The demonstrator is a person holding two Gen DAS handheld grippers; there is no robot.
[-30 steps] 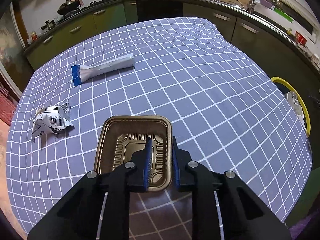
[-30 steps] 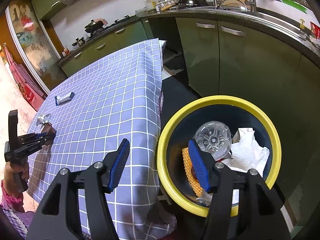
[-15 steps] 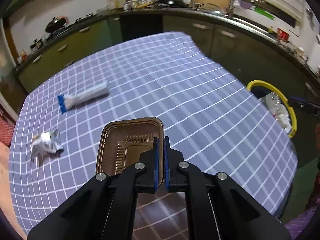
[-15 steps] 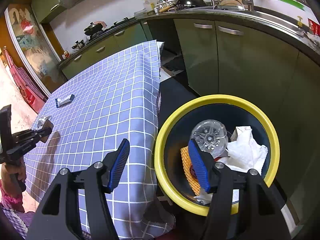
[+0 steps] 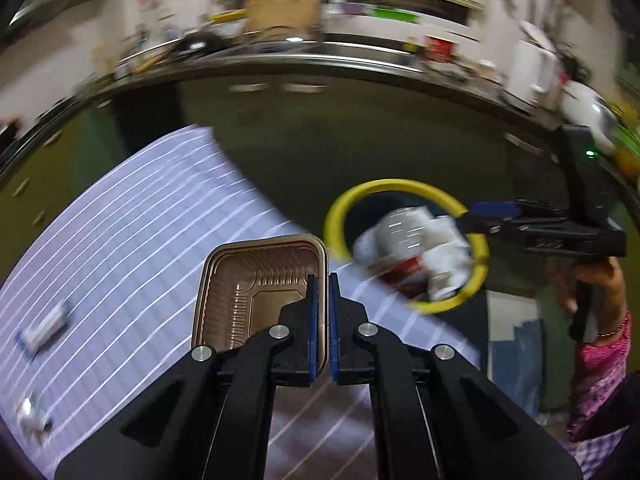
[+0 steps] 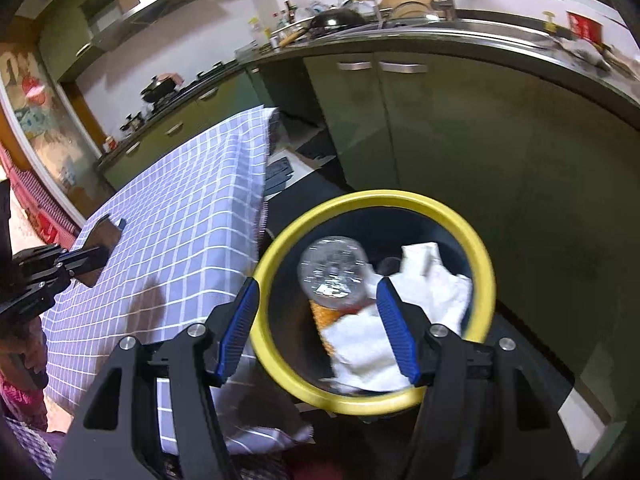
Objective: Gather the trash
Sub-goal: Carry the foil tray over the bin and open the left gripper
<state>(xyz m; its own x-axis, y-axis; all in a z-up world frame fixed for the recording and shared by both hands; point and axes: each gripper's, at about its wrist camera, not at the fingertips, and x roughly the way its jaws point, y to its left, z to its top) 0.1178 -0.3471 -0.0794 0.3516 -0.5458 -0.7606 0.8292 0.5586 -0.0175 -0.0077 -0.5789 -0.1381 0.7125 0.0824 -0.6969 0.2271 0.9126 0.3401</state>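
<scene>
From the left wrist view, the left gripper (image 5: 322, 280) is clenched on the right-hand rim of a brown plastic tray (image 5: 256, 288), its blue pads pinching the thin wall between them. The tray hangs above the checked cloth of the desk (image 5: 132, 248), clear of it as far as the blur lets one judge, and close to the yellow-rimmed bin (image 5: 340, 216) beyond the desk edge. It looks light, thin-walled and a little springy; a one-sided grip on the rim probably lets it sag or swing, so the wall near a corner, where the ribbing stiffens it, seems the best place to hold. Two pieces of trash, a small packet (image 5: 42, 330) and a crumpled wrapper (image 5: 32, 416), lie on the cloth at the left.

From the right wrist view, the right gripper (image 6: 318, 320) stands released, about half spread, holding nothing, hovering over the bin (image 6: 476, 248), which already contains a clear bottle (image 6: 334, 272) and white paper (image 6: 432, 292). The tray (image 6: 100, 240) appears at the left, edge-on above the desk.
</scene>
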